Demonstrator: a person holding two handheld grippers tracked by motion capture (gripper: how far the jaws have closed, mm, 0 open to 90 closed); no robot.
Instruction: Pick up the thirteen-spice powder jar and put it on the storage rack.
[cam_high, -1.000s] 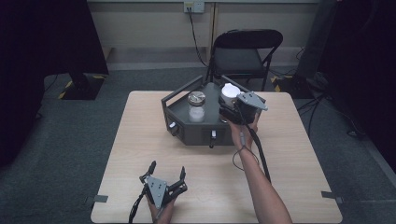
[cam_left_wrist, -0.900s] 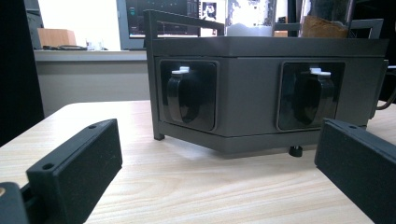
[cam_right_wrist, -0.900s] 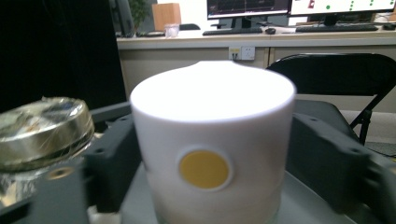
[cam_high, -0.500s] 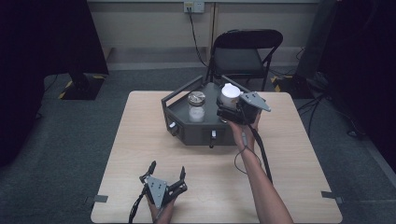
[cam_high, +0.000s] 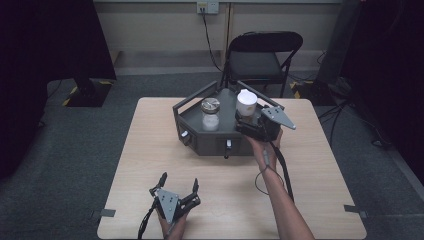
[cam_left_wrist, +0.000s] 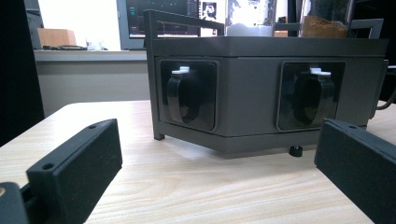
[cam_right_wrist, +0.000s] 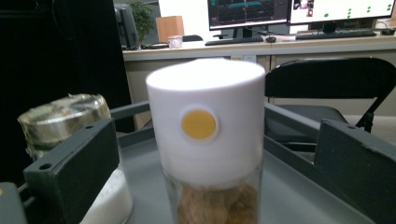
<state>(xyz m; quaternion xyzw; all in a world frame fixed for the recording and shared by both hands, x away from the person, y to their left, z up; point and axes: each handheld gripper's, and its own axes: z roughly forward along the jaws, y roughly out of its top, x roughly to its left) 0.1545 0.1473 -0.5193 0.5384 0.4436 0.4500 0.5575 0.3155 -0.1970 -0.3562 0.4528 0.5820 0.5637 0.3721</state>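
Lining up on the white-capped jar (cam_right_wrist: 205, 140)

My right gripper (cam_right_wrist: 210, 154) is gaping wide around it (jaws just opened, not touching), jar sitting on the grey tray (cam_high: 227, 142); I'm risking tipping it by closing off-centre.

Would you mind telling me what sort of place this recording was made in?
Probably a lab or office test room: a lone wooden table on grey carpet, computer monitors on a desk behind, a folding chair, and dark curtains at the sides.

Right gripper (cam_high: 243, 121), right of centre in the high view: jaws have just opened off the white-capped jar (cam_high: 246, 104) (jar sits between them, untouched).
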